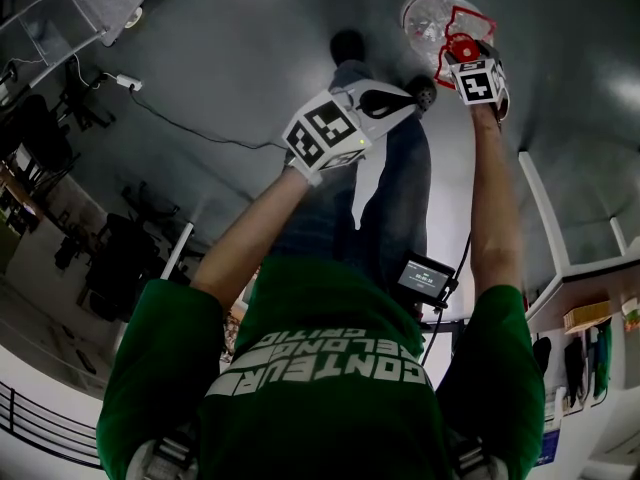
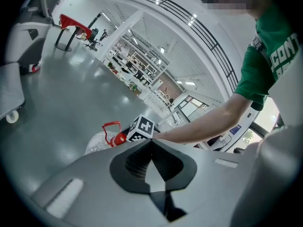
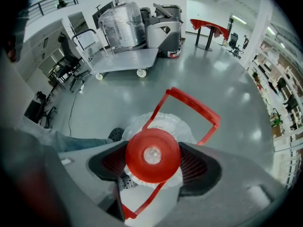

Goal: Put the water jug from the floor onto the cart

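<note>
The cart (image 3: 127,60) stands well apart, off to your left; your left gripper (image 1: 422,94) is clenched on nothing above your leg; the water jug (image 3: 163,123) stands upright on the floor (image 3: 227,93); your right gripper (image 3: 152,162) is released, jaws spread either side of its red cap (image 3: 152,155).

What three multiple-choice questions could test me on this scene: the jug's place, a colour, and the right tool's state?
1. Where does the jug stand? A on the cart; B on the floor; C on a table.
2. What colour is its cap? A blue; B white; C red.
3. How are the right tool's jaws? A apart, either side of the cap; B shut on a cable; C shut, empty.
Answers: B, bare floor surrounds it; C, it shows red; A, the cap sits in the gap between them.
</note>
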Action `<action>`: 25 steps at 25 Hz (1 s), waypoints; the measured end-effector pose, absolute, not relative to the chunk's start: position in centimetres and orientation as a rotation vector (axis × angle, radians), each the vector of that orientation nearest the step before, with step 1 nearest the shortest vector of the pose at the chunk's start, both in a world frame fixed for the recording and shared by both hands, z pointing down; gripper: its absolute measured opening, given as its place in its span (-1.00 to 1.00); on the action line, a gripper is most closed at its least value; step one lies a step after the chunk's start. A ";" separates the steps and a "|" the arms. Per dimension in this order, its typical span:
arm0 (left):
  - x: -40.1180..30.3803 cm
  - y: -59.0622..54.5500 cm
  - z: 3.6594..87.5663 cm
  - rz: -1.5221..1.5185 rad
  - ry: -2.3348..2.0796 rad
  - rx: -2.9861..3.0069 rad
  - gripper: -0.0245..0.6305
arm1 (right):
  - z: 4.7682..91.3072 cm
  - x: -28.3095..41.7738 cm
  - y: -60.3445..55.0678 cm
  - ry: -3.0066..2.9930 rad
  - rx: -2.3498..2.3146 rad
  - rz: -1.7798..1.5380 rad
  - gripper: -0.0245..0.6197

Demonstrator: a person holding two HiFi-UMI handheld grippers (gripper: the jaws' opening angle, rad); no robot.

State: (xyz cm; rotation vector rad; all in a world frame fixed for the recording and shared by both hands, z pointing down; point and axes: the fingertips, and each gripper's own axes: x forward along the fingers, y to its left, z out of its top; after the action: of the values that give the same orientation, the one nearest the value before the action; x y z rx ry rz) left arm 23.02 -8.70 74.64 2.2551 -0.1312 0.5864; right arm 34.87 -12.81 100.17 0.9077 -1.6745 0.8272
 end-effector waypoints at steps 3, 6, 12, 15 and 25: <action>23.0 -9.0 74.8 0.587 -0.128 2.253 -0.88 | 100.7 34.9 -12.8 -1.665 0.909 0.832 0.02; 23.0 -9.2 74.9 0.587 -0.124 2.251 -0.88 | 101.3 35.2 -12.6 -1.642 0.911 0.840 0.02; 23.2 -9.2 75.1 0.589 -0.110 2.245 -0.88 | 102.0 35.6 -12.5 -1.617 0.935 0.836 0.02; 23.3 -9.4 75.3 0.589 -0.110 2.243 -0.88 | 102.1 35.4 -12.9 -1.641 0.945 0.817 0.02; 23.2 -9.2 75.3 0.589 -0.106 2.236 -0.88 | 102.1 35.9 -13.1 -1.649 0.946 0.830 0.08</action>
State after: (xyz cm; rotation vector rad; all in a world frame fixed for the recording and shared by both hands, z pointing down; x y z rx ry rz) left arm 23.23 -9.17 75.35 2.2358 -0.1062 0.5895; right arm 35.87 -13.07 102.10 0.9462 -1.6494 0.8303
